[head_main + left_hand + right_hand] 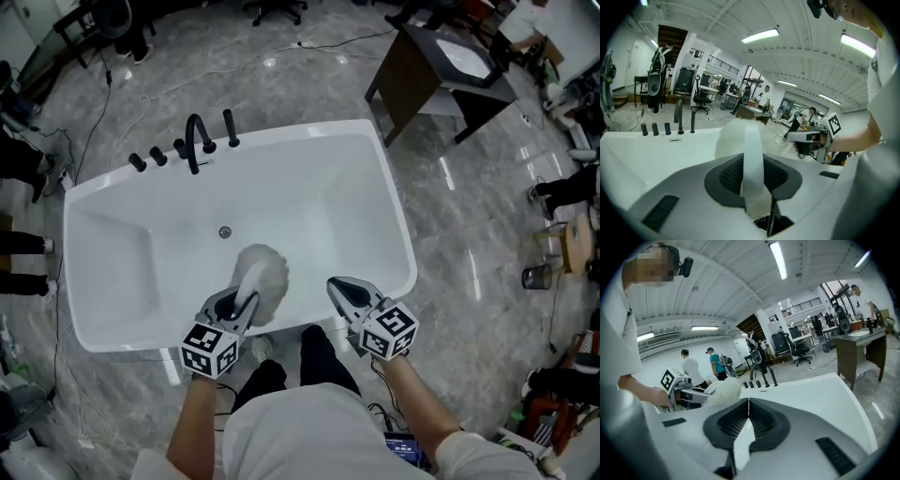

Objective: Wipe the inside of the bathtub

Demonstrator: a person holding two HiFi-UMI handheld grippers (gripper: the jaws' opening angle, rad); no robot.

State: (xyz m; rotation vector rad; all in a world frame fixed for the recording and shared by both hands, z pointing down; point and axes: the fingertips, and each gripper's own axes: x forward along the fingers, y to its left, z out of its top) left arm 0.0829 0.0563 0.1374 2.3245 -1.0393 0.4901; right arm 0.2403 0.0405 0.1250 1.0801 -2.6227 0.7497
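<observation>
The white bathtub (375,178) lies below me, with a small drain (225,232) in its floor. My left gripper (234,305) is over the near rim, shut on the flat white handle (752,159) of a fluffy white duster (262,272). The duster's head (733,136) hangs over the tub's near inner side. My right gripper (339,286) is also at the near rim, to the right of the duster, shut with nothing between its jaws. In the right gripper view my right gripper (748,413) has its pads together, with the duster (723,391) off to its left.
Black faucet fittings (195,142) stand on the tub's far rim. A dark vanity cabinet (441,75) stands beyond the tub's right end. Cables run over the marble floor (469,234). People's legs and clutter line the room's left and right edges.
</observation>
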